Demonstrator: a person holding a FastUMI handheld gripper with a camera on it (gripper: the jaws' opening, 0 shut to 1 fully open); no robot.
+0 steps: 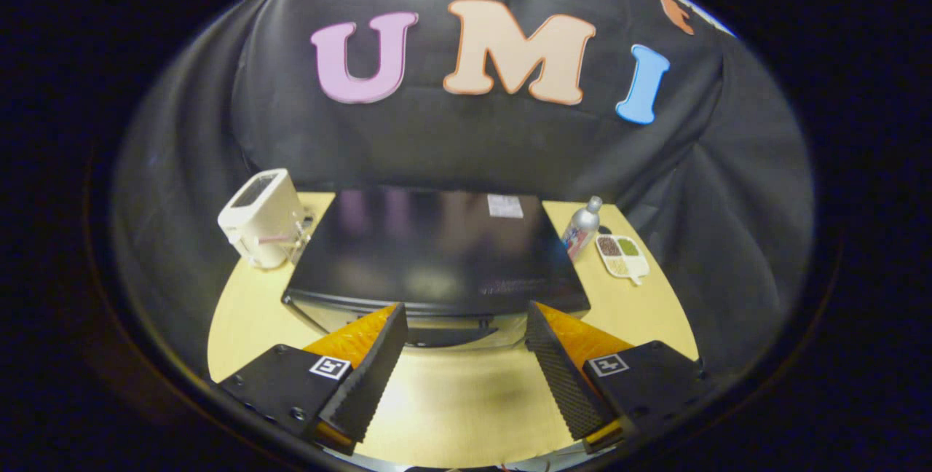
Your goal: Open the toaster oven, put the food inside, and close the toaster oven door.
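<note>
Hand-held gripper [466, 323] spread open above pale wooden table [451, 399]; black box-shaped toaster oven [437, 253] at 12 o'clock, just beyond the fingertips.

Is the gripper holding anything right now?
No. The gripper is open with nothing between its fingers. It hangs just above the front edge of the toaster oven, not touching it.

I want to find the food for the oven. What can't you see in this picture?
- Oven door and inside: gripper view looks down on the top, so the front is hidden; open or closed, cannot tell.
- Oven front edge: partly behind the open tongs.
- Tray by the bottle: its fillings are too small to name.
- Toaster slot: too small to see inside.
</note>
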